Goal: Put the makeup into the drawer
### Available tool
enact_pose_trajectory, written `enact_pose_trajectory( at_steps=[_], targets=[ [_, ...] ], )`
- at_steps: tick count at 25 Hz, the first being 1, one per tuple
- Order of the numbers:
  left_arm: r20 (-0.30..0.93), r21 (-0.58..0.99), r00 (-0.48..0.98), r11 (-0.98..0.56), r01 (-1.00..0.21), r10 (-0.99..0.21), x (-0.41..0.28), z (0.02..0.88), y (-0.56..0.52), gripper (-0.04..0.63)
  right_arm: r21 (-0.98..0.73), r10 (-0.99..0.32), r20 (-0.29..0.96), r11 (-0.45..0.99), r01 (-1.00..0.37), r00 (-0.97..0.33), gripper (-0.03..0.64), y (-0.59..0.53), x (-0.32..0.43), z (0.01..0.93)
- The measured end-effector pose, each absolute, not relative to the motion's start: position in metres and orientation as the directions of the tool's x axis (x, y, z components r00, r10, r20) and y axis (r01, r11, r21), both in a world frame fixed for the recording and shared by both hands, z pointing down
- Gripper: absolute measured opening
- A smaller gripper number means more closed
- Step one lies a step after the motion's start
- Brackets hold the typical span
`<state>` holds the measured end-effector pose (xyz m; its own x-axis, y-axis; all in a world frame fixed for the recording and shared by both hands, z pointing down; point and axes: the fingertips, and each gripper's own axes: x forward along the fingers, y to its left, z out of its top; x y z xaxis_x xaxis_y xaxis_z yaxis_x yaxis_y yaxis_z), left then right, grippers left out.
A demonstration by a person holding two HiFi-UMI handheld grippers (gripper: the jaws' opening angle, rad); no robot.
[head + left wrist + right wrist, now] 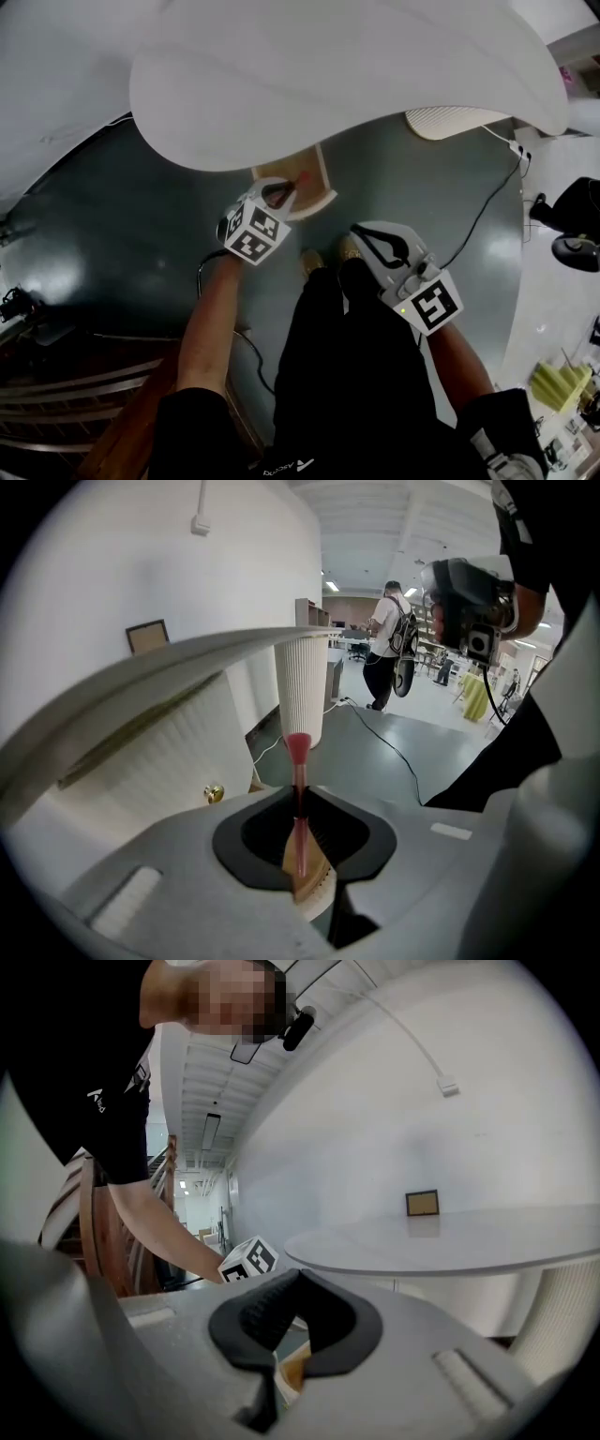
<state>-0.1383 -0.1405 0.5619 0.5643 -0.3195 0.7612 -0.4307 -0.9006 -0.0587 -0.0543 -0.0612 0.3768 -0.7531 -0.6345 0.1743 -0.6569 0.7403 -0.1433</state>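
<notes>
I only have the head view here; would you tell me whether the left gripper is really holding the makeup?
Observer: Yes; the left gripper view shows the left gripper shut on a slim pink makeup stick.
Operator: Thank you. And the other one?
Observer: Its own view shows the right gripper shut, nothing between its jaws.
Operator: Is a drawer handle in sight?
Observer: A small brass knob shows left of the stick in the left gripper view.
</notes>
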Motion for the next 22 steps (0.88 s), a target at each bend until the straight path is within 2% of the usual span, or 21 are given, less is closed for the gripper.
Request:
enact_pose_trajectory(
  at_steps=[11,22],
  targets=[
    [0.853,-0.033,0.486,-0.95,-0.31,-0.188,-0.128,0.649,-0.15,0.054,-0.152,-0.677,0.205,0.691,-0.707,-0.706,0.003,-0.053,-0.043,0.423],
    [0.937,-0.013,0.339,-0.977,-0.211,-0.086,-0.128,0.734,-0.168,0.054,-0.189,-0.692,0.259,0.648,-0.738,-0.674,0.003,-0.044,-0.02,0.473]
  ],
)
